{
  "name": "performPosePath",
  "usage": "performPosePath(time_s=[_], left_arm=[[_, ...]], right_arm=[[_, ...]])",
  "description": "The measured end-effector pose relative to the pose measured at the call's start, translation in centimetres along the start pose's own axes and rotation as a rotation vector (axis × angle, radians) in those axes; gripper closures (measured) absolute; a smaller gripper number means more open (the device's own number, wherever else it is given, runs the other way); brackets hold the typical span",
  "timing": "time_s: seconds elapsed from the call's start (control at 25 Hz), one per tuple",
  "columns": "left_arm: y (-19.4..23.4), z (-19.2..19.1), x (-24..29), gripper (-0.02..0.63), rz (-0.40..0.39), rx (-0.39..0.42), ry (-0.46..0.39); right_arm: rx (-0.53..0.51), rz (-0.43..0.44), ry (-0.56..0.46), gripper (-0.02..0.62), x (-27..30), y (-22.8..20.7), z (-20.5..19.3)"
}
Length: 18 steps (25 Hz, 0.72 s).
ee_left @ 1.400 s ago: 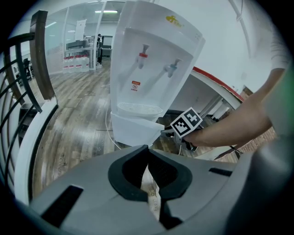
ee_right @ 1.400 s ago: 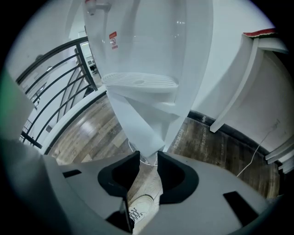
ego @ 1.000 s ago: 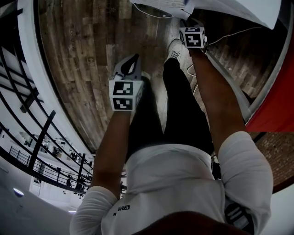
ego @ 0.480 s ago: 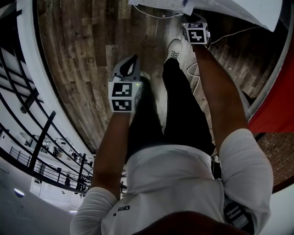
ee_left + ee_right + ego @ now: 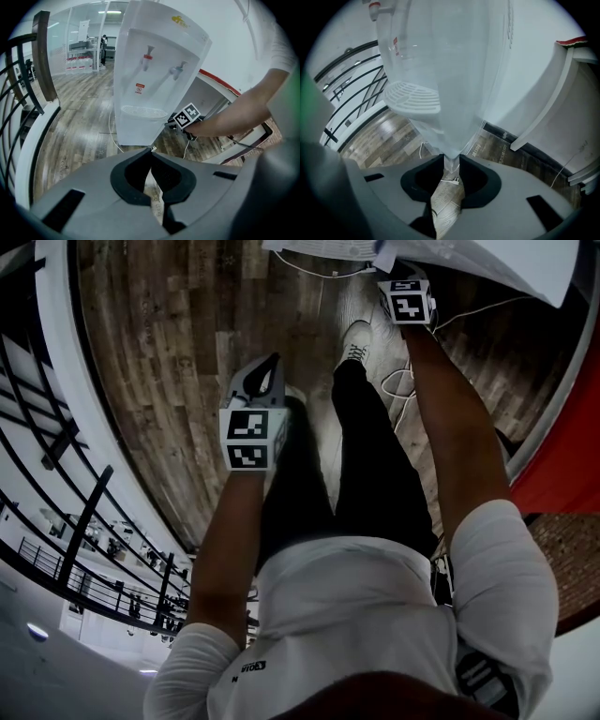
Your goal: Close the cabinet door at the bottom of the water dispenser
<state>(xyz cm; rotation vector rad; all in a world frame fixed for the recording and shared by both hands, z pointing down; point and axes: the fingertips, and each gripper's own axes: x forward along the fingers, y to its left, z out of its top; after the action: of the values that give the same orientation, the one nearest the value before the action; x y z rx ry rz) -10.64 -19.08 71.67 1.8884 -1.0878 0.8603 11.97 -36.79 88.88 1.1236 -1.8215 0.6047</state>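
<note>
While right fingers (image 5: 417, 180) close in, cabinet door (image 5: 450, 147) edge between them, left fingers (image 5: 126, 176) together

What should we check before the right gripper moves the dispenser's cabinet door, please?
1. Right gripper at the dispenser: ok; a white panel edge, likely the door, stands between its jaws.
2. Grip firm: cannot tell; the jaws have just been closing.
3. Left gripper out of the way: ok; shut, empty, back from the dispenser.
4. Cable on the floor clear of the door's path: cannot tell.
5. Door shut: cannot tell.
</note>
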Motion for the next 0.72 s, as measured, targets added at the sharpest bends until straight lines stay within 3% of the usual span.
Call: performPosePath(time_s=[0.72], left_arm=[[0.0,0.7,-0.6,0.611,0.001,0.005,-0.019]], right_arm=[[-0.013,-0.024,0.0,0.497,-1.2,-0.5,0.8]])
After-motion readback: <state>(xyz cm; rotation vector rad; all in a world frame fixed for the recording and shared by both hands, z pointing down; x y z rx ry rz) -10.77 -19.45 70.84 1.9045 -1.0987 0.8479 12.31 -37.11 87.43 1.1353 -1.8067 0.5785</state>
